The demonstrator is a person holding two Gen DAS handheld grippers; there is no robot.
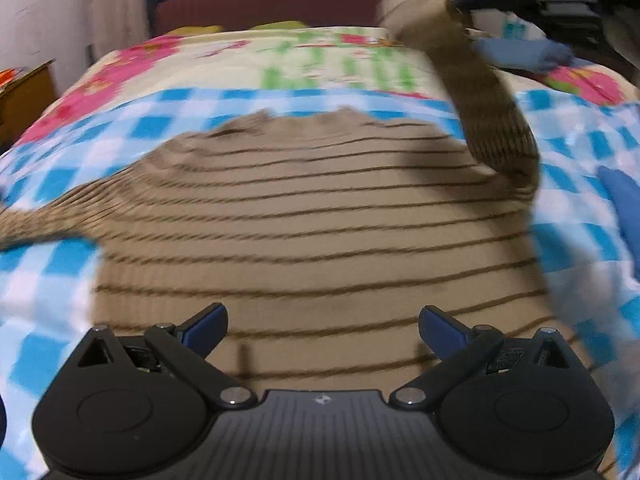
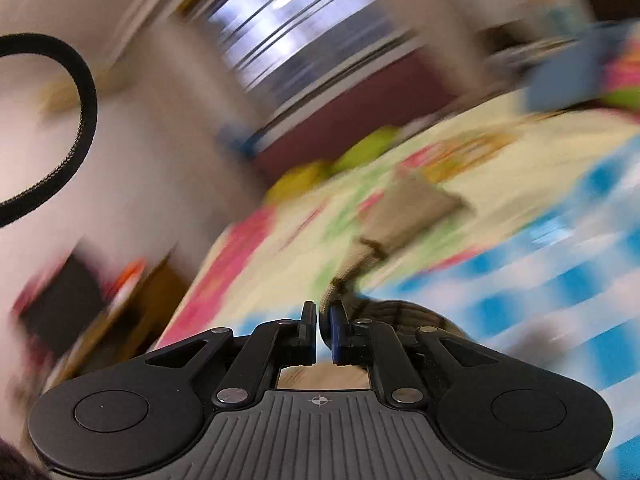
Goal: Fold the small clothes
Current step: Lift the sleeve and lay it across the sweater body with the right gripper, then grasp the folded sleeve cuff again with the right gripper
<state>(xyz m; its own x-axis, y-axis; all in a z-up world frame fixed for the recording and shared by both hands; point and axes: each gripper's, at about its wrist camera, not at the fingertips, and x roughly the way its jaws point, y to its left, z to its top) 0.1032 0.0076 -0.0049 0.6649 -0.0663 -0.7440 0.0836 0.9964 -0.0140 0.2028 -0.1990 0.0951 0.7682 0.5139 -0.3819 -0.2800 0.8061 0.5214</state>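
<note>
Spread wide at lower frame, the left gripper (image 1: 323,330) holds nothing over the striped beige sweater (image 1: 304,224) laid flat on the checked bedspread (image 1: 48,280), while one sleeve (image 1: 492,112) is lifted at upper right, pinched by the right gripper (image 2: 323,320); folding is judged barely begun.

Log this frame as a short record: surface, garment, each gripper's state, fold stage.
surface: bed with checked and floral blanket
garment: tan striped sweater, body spread flat
left gripper: open, above the hem, holding nothing
right gripper: shut on sleeve, lifted off the bed
fold stage: sleeve raised, not yet laid over the body
image: motion-blurred
</note>
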